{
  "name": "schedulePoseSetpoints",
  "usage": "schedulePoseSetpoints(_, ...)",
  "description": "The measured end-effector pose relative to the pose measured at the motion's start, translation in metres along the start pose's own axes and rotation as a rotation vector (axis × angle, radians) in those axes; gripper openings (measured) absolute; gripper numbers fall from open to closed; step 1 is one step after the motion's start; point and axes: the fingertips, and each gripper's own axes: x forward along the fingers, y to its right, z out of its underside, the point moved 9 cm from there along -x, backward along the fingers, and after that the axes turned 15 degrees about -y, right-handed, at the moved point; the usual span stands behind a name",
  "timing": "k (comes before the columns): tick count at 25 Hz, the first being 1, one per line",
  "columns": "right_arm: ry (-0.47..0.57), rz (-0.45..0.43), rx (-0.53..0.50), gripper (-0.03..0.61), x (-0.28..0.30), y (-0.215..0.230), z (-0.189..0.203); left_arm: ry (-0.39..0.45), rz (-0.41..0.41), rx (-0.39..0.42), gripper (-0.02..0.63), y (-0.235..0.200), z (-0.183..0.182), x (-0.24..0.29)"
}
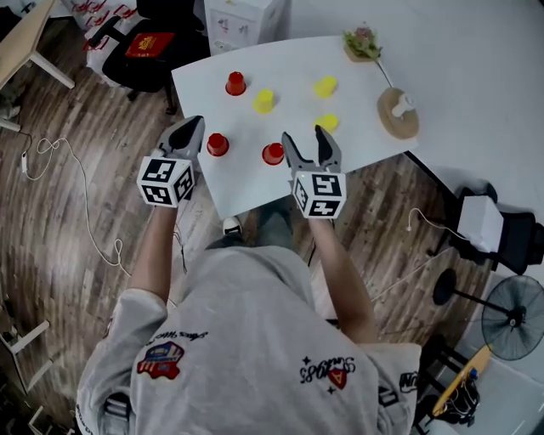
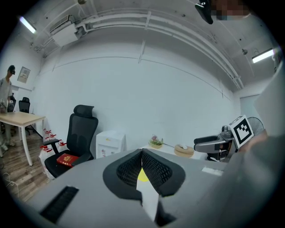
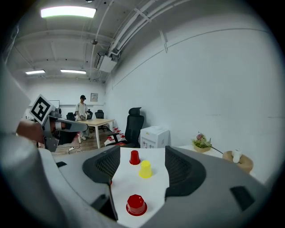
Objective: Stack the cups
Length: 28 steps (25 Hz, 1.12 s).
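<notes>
On the white table [image 1: 255,191] stand three upside-down red cups [image 1: 235,83], [image 1: 218,144], [image 1: 273,153] and three yellow cups [image 1: 263,100], [image 1: 325,86], [image 1: 327,122]. My left gripper [image 1: 189,134] hovers at the table's left edge, just left of a red cup, its jaws shut on nothing. In the left gripper view the jaws of the left gripper [image 2: 141,151] meet, with a sliver of a yellow cup [image 2: 142,175] showing behind them. My right gripper [image 1: 306,143] is open, just right of the near red cup. In the right gripper view that red cup [image 3: 136,205] lies low between the jaws of the right gripper [image 3: 142,150], with a yellow cup [image 3: 145,169] and a red cup [image 3: 134,157] beyond.
A small plant dish [image 1: 363,42] and a round wooden board [image 1: 398,112] with a white object sit at the table's far right. A black office chair [image 1: 149,42] and a white cabinet [image 1: 242,21] stand behind the table. A fan [image 1: 514,314] and floor cables [image 1: 51,157] lie around.
</notes>
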Motion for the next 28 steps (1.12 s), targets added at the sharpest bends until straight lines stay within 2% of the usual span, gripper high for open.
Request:
schedulePoseSetpoints(7, -0.083, -0.071, -0.039, 0.299, 0.042, 0.008, 0.011, -0.017, -0.046, -0.023, 0.006, -0.009, -0.005, 0.012)
schedulePoseSetpoints(15, -0.24, -0.137, -0.056, 0.308, 0.086, -0.004, 0.07, -0.069, -0.101, -0.087, 0.006, -0.026, 0.026, 0.013)
schedulePoseSetpoints(20, -0.348, -0.149, -0.062, 0.305, 0.107, -0.007, 0.107, -0.097, -0.133, -0.11, 0.006, -0.033, 0.044, 0.008)
schedulePoseSetpoints(26, -0.459, -0.132, -0.06, 0.301, 0.119, -0.009, 0.131, -0.122, -0.172, -0.142, 0.006, -0.04, 0.06, -0.002)
schedulePoseSetpoints(28, -0.493, -0.135, -0.054, 0.271, 0.124, -0.01, 0.135, -0.127, -0.187, -0.152, 0.006, -0.045, 0.064, -0.007)
